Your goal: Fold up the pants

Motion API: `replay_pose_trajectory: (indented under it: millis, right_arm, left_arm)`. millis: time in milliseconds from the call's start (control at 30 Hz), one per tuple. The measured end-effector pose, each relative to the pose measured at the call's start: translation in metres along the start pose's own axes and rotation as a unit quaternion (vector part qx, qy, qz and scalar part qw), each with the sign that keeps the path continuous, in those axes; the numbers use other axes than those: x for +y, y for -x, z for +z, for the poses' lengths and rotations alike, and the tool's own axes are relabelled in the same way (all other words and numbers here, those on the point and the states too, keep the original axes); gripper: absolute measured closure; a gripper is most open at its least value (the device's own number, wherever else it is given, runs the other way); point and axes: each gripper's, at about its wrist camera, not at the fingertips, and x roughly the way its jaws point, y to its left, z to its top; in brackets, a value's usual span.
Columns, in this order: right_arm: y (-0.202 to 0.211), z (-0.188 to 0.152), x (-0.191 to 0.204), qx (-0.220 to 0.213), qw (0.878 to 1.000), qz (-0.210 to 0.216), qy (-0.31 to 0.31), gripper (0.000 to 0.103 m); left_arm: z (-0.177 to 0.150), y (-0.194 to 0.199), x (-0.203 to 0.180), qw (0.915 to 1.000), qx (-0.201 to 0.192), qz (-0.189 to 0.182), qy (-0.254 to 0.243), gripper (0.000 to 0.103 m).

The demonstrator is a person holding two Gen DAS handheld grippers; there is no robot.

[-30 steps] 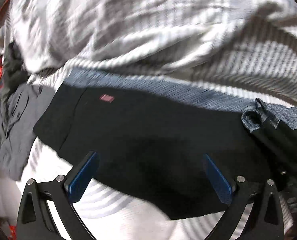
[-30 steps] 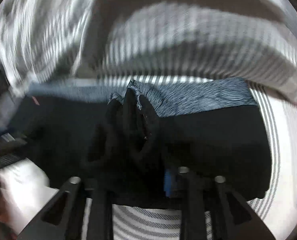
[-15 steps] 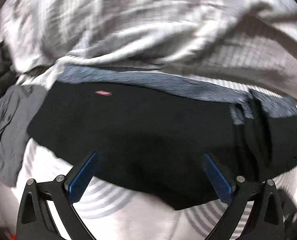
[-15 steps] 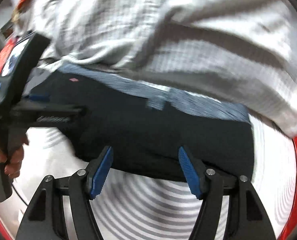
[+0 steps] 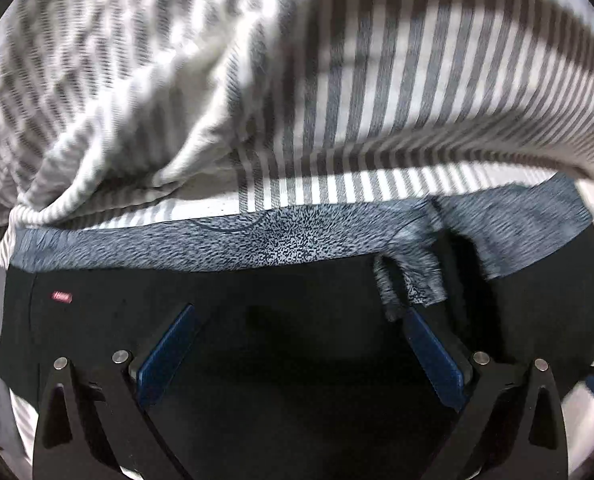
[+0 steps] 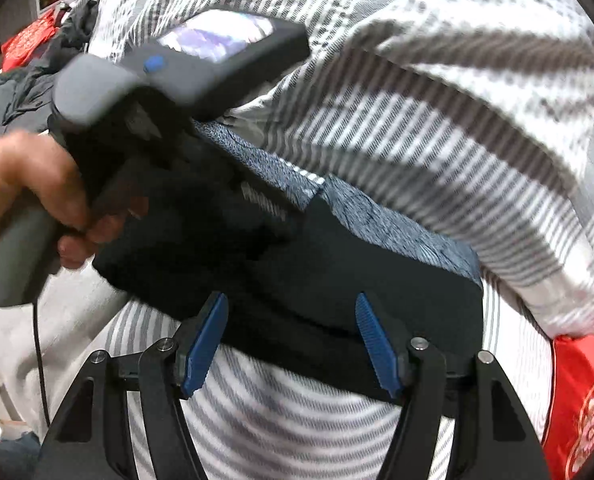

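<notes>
Pants [image 5: 297,360] flat; left gripper [image 5: 297,320] and right gripper [image 6: 291,304] point down, jaws apart, empty.

The black fabric pants with a heathered blue-grey waistband [image 5: 257,340] lie flat on the grey-and-white striped bedsheet [image 6: 289,420], waistband along the far edge beside the sheet's bunched folds. A small pink label sits near one end; near the other, a waistband flap curls over.

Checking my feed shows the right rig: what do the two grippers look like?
Both have black angular frames with silver bolts and blue ridged pads on the fingers. The left gripper seen from the right wrist has a grey handle, a grey top unit with a blue dot and a lit screen, and a black cable trailing below.
</notes>
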Motion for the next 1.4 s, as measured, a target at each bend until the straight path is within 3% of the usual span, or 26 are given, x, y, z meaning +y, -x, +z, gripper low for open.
replay_pose_trajectory:
  millis: [133,167,200,233,333,433,533,633,667,700,733,767,833,933,967,1000,1033,1067,1133,1233,1333,1400]
  right_arm:
    - [-0.025,0.005,0.001,0.014,1.000,0.007,0.004,0.046]
    - [-0.030,0.006,0.001,0.020,1.000,0.012,0.005,0.056]
    - [-0.034,0.008,0.000,0.025,0.999,0.021,0.004,0.074]
    - [-0.036,0.010,-0.002,0.030,0.999,0.031,-0.001,0.081]
    - [-0.027,0.017,-0.009,0.027,0.998,0.046,-0.025,0.088]
    - [-0.014,0.017,-0.004,0.024,0.997,0.071,-0.027,0.088]
    - [-0.022,0.002,0.017,0.048,0.997,0.064,0.009,0.087]
    - [-0.018,0.003,0.014,0.038,0.997,0.060,-0.004,0.081]
    - [-0.014,0.004,0.010,0.039,0.997,0.067,-0.014,0.071]
    - [-0.010,0.005,0.005,0.038,0.996,0.076,-0.027,0.052]
    - [-0.003,0.007,-0.003,0.032,0.995,0.083,-0.043,0.044]
    - [0.006,0.008,-0.014,0.021,0.994,0.086,-0.064,0.038]
    - [0.019,0.008,-0.041,0.013,0.990,0.089,-0.109,0.038]
    - [0.022,-0.005,-0.097,0.039,0.968,0.101,-0.225,0.040]
    - [0.017,-0.014,-0.119,0.054,0.954,0.109,-0.273,0.057]
    - [0.014,-0.023,-0.138,0.065,0.939,0.114,-0.317,0.081]
    - [0.013,-0.031,-0.151,0.073,0.928,0.116,-0.347,0.086]
    - [0.011,-0.040,-0.165,0.077,0.915,0.117,-0.377,0.088]
    - [0.011,-0.049,-0.183,0.076,0.903,0.116,-0.407,0.088]
    - [0.002,-0.051,-0.192,0.083,0.896,0.137,-0.415,0.088]
    - [-0.025,-0.057,-0.189,0.110,0.886,0.155,-0.423,0.089]
    - [-0.043,-0.063,-0.186,0.121,0.879,0.166,-0.431,0.089]
  left_arm:
    - [0.001,-0.016,0.007,0.9997,0.012,-0.003,0.022,0.000]
    - [0.002,-0.019,0.010,0.9995,0.017,0.006,0.027,0.000]
    - [0.002,-0.022,0.012,0.9992,0.022,0.007,0.031,0.000]
    - [0.002,-0.025,0.016,0.9988,0.028,0.005,0.039,0.000]
    - [0.003,-0.026,0.017,0.9988,0.027,0.005,0.040,0.000]
    - [0.007,-0.029,0.013,0.9991,0.024,0.013,0.033,0.000]
    - [0.009,-0.031,0.014,0.9987,0.023,0.011,0.045,0.000]
    - [0.011,-0.025,0.016,0.9984,0.025,0.024,0.043,0.000]
    - [0.011,-0.018,0.018,0.9986,0.020,0.025,0.042,0.000]
    - [0.010,-0.011,0.020,0.9987,0.015,0.022,0.043,0.000]
    - [0.010,-0.004,0.023,0.9987,0.012,0.019,0.045,0.000]
    - [0.009,0.006,0.024,0.9988,0.009,0.017,0.046,0.000]
    - [0.009,0.025,0.022,0.9991,0.002,0.006,0.042,0.000]
    - [0.014,0.050,0.002,0.9991,-0.013,-0.027,0.029,0.000]
    - [0.015,0.056,-0.006,0.9989,-0.018,-0.037,0.023,0.000]
    - [0.017,0.061,-0.018,0.9984,-0.023,-0.049,0.017,0.002]
    - [0.021,0.066,-0.033,0.9973,-0.025,-0.068,0.008,0.012]
    - [0.023,0.066,-0.044,0.9964,-0.020,-0.082,0.003,0.017]
    - [0.024,0.062,-0.067,0.9947,-0.003,-0.103,0.000,0.030]
    - [0.018,0.044,-0.088,0.9948,0.018,-0.100,0.005,0.031]
    - [0.001,0.007,-0.088,0.9954,0.060,-0.074,0.009,0.030]
    - [-0.006,0.002,-0.081,0.9946,0.039,-0.091,0.031,0.030]
